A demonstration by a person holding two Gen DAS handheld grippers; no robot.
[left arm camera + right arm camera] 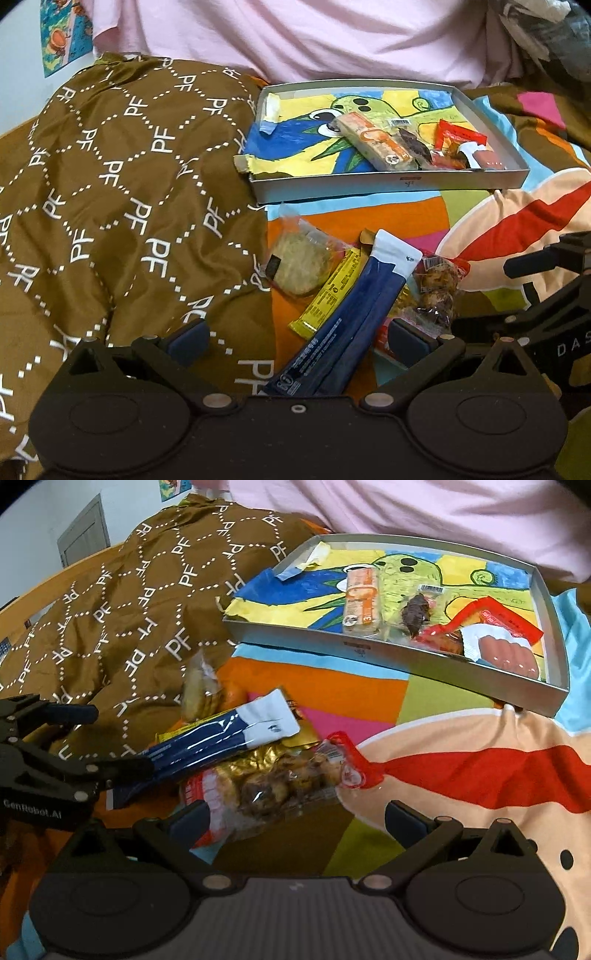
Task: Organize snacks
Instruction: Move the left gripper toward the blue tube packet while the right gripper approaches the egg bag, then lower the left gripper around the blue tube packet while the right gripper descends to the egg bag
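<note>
With both the left hand-held gripper and the right hand-held gripper spread wide and empty over the loose snack pile on the bed, near the tray, slippery overlapping wrappers could easily slide away from a grasp.

I am looking over a bed with a tray sitting at the far side, just before a person's shirt. In the tray, a wrapped bar is lying near the middle, and a sausage pack is resting in its right corner. A quilt is bunching up to the left. Nearer me, a loose pile is lying on the bed — a long pouch is lying across a thin bar, a round cracker pack is sitting to their left, and a nut bag is lying to the right.
</note>
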